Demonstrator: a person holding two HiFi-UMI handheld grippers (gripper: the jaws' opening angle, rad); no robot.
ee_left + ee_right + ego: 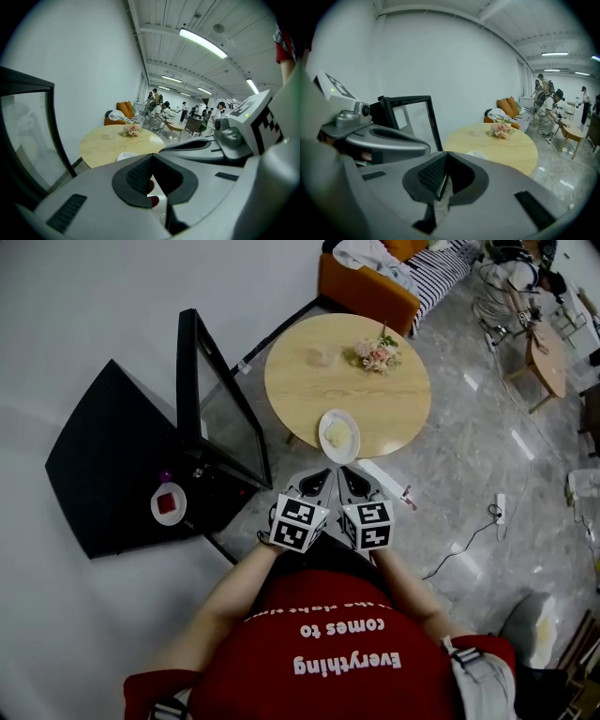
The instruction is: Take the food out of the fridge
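Left gripper clenched empty, right gripper likewise. We open jaws first, turn toward fridge, pinch rim of red food plate, keep level past door.

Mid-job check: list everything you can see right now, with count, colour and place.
fridge: one, black, at left, its glass door open
plate of red food: one, white plate, in the fridge's open front
round table: one, light wood, beyond the tongs
plate of pale food: one, white plate, table's near edge
flowers: one bunch, pink, table's far side
sofa: one, orange, behind the table
small table: one, wood, far right
power strip: one, white, floor at right
people: several, colours unclear, far end of room
shirt: one, red, on the person
left tongs: one, grey, closed
right tongs: one, grey, closed, beside the left
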